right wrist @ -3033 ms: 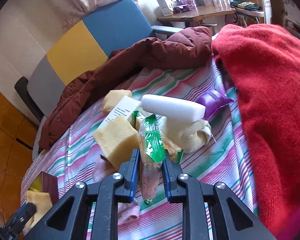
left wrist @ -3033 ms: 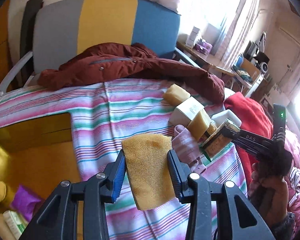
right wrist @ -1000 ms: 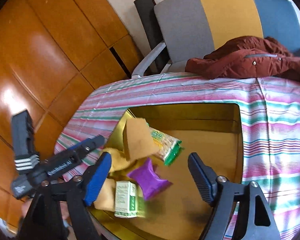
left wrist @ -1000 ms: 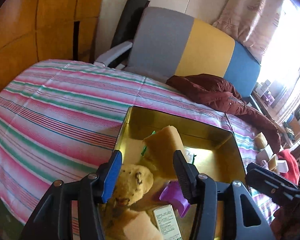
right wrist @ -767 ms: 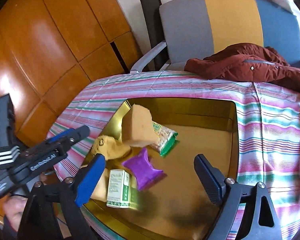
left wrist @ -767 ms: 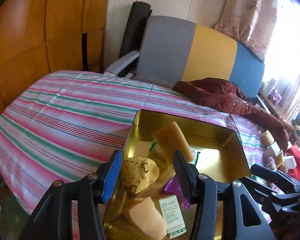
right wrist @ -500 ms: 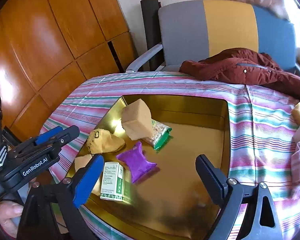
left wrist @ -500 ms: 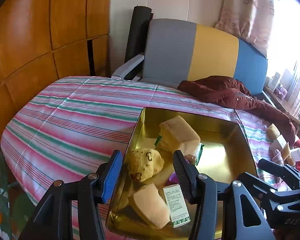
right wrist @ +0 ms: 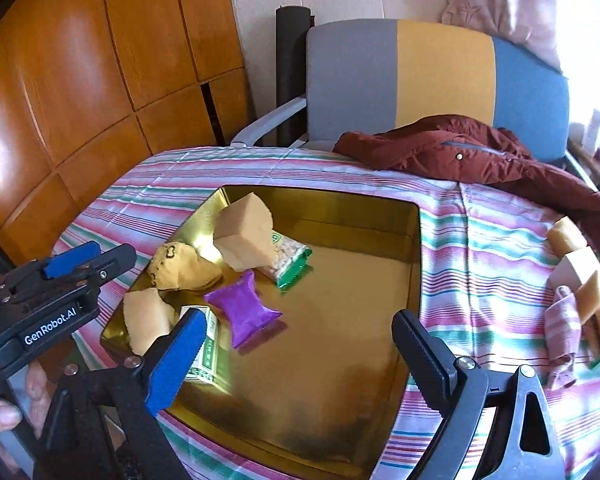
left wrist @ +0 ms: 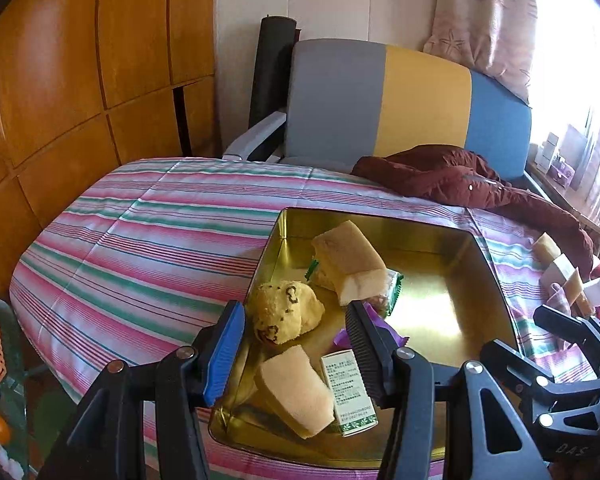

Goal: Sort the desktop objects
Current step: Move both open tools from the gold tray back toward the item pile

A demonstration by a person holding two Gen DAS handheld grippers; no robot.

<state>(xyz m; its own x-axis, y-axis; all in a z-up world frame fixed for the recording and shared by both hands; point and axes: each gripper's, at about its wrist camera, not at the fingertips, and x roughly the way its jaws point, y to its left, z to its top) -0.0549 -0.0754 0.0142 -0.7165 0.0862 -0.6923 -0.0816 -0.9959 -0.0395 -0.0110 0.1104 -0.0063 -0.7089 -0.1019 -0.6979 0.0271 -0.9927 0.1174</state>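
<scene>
Gold tray [right wrist: 413, 240] on striped cloth [left wrist: 148, 240]; 2 sponges, green snack pack [right wrist: 290, 258], purple packet [right wrist: 246, 308] inside. Left gripper [left wrist: 296, 344] part-open, empty. Right gripper [right wrist: 296, 356] wide, empty, jaws just been opening.

Striped table [left wrist: 148, 236] (gold tray [left wrist: 495, 276], jacket [left wrist: 459, 184])

green snack packet [left wrist: 393, 286]: half under sponge [left wrist: 349, 262] | box text [left wrist: 349, 390]: unreadable
</scene>
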